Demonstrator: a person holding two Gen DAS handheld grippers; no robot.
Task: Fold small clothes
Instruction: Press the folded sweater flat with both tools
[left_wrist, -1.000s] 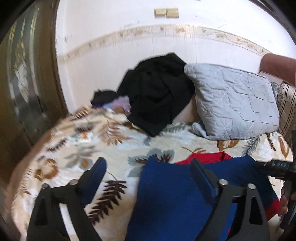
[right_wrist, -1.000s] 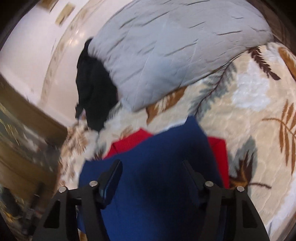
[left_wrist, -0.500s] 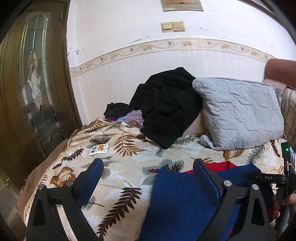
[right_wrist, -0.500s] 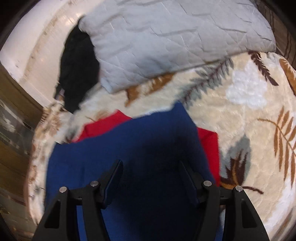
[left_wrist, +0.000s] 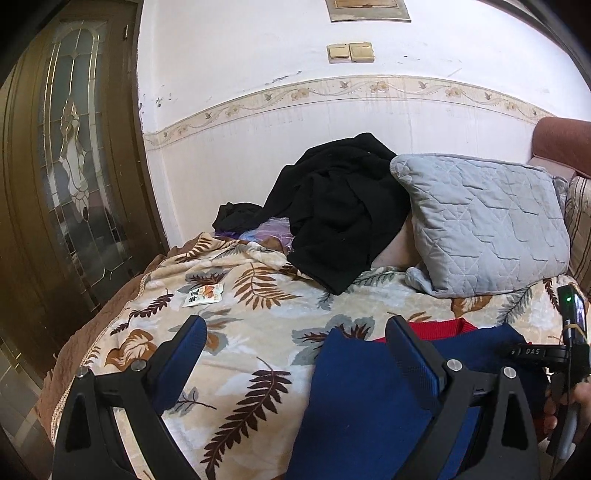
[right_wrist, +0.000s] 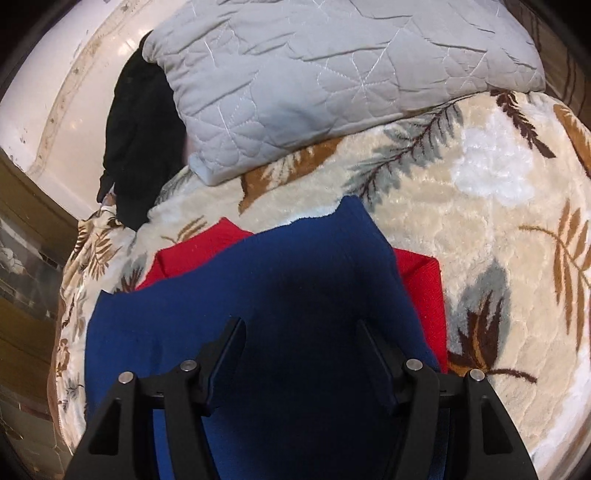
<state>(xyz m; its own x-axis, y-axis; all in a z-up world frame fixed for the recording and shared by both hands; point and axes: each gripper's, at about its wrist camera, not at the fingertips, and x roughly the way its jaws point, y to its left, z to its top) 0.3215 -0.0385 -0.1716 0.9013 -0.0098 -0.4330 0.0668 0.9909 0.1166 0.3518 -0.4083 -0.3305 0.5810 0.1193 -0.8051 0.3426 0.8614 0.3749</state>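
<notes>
White walls with a floral border strip (left_wrist: 332, 92) and two beige switches (left_wrist: 350, 52) back a bed covered by a cream blanket printed with brown and grey leaves (left_wrist: 258, 295); a dark wooden door with leaded glass (left_wrist: 70, 166) stands at the left of the left wrist view. On the blanket lies a blue garment (right_wrist: 258, 295), spread flat, with a red garment (right_wrist: 421, 284) showing at its far edge and at its right side from underneath. The left gripper (left_wrist: 295, 343) hovers with its jaws spread wide and nothing between them: one blue-padded finger hangs over the bare blanket, the other over the blue cloth's left part. The right gripper (right_wrist: 299, 339) points steeply down over the middle of the blue garment, its jaws partly open and clear of the cloth, gripping nothing; its shadow darkens the fabric below. In the left wrist view the right-hand tool shows at the right edge, with a green light on it and a hand (left_wrist: 569, 406) around its handle. Behind the garments a grey quilted pillow (left_wrist: 484, 225) leans toward the wall, touching a heap of black clothing (left_wrist: 340, 210) beside it. A small printed packet (left_wrist: 203, 294) lies on the blanket near the left edge, well apart from the garments.
</notes>
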